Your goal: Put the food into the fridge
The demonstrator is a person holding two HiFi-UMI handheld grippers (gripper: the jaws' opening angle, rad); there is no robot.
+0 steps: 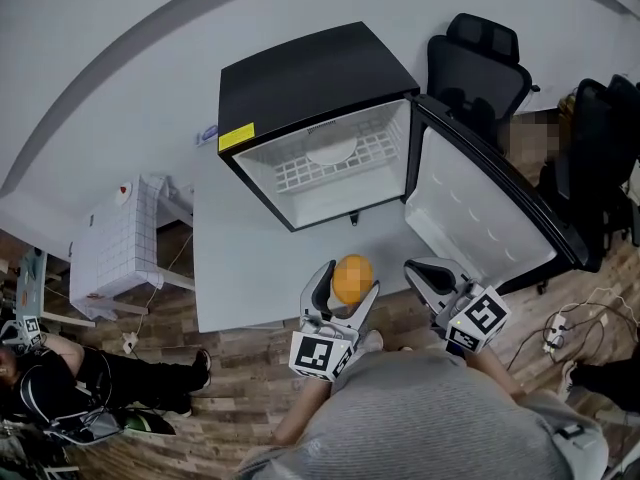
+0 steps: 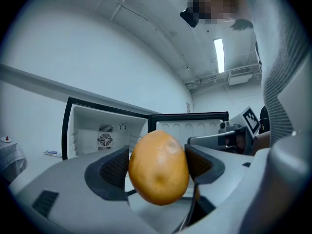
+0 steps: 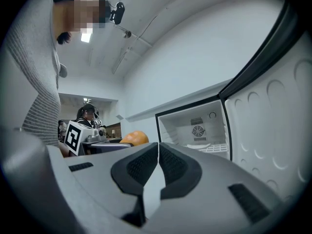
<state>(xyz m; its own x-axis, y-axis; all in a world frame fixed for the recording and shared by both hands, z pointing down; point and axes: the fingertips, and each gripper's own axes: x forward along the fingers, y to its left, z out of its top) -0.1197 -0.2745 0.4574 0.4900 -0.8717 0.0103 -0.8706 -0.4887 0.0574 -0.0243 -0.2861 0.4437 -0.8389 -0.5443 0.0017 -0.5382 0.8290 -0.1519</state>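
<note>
Left gripper clamps an orange fruit; right gripper pinched together, empty. Fridge at 12 o'clock, door open, yellow label unreadable.

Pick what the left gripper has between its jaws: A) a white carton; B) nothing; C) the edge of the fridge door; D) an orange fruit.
D: the left gripper is shut on an orange fruit, gripped from both sides, in front of the open fridge.
</note>
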